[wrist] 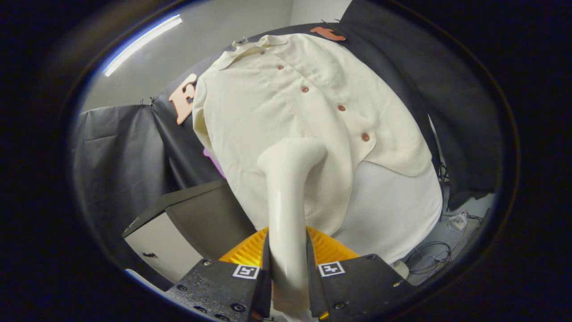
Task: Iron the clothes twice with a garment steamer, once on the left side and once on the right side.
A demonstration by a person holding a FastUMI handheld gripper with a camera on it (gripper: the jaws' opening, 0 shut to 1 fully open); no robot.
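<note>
Cream steamer [288, 188] clamped tight in the gripper [288, 273], head pressed on the shirt [268, 112]; lingering there could probably scorch or soak it

The garment steamer [288, 201] is sitting clamped between the fingers of the gripper [288, 268], its head touching the shirt [286, 112] just beyond (buttons to its right); a cabinet [187, 223] is standing left of the shirt.
</note>
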